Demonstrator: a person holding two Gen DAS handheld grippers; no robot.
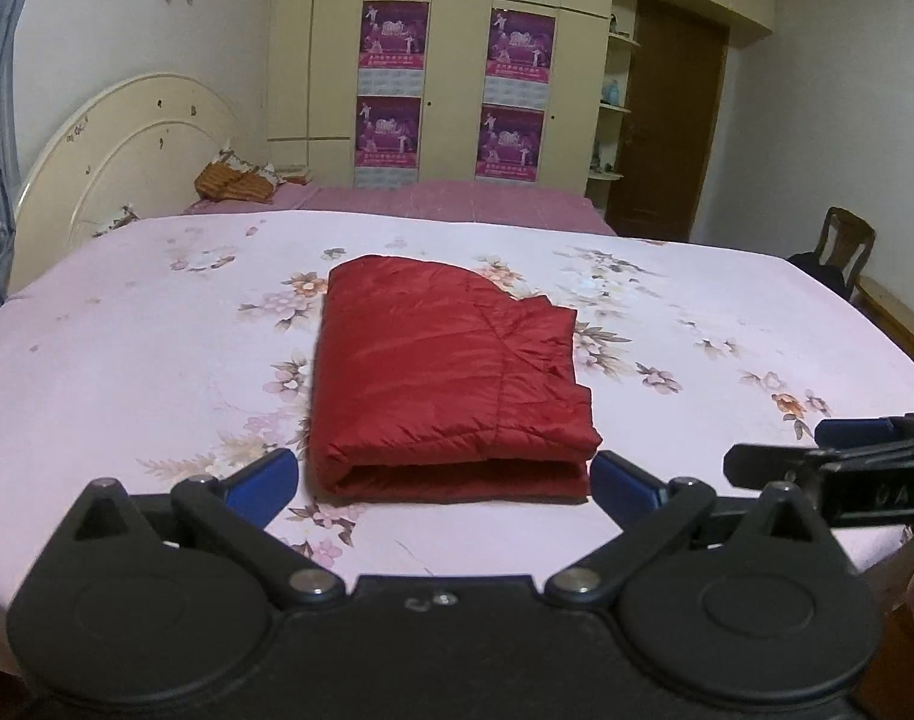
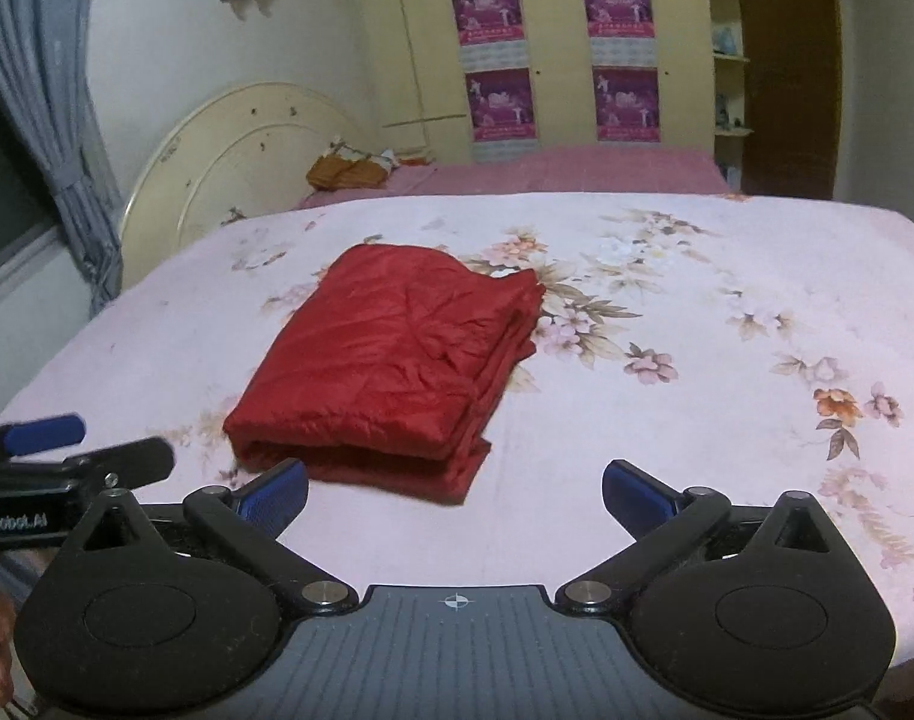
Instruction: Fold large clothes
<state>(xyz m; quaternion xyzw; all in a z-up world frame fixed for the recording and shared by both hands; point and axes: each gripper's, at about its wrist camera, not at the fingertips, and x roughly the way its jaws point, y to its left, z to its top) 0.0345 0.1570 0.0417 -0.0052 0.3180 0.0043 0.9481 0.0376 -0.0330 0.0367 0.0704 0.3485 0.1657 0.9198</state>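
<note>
Both cameras sit just behind their own gripper and look forward and slightly down over the near edge of the pink flower-printed bedsheet (image 1: 126,360), toward the far cream wardrobe with purple posters (image 1: 457,90). The left wrist view stands a little more to the left, so the folded dark red quilted garment (image 1: 450,372) lies straight ahead and near, and the right gripper (image 1: 775,450) enters at its right edge. The right wrist view sees the same garment (image 2: 390,360) left of centre and the left gripper (image 2: 90,444) at its left edge; both share the bed, the cream round headboard (image 2: 234,162) and the wardrobe.
</note>
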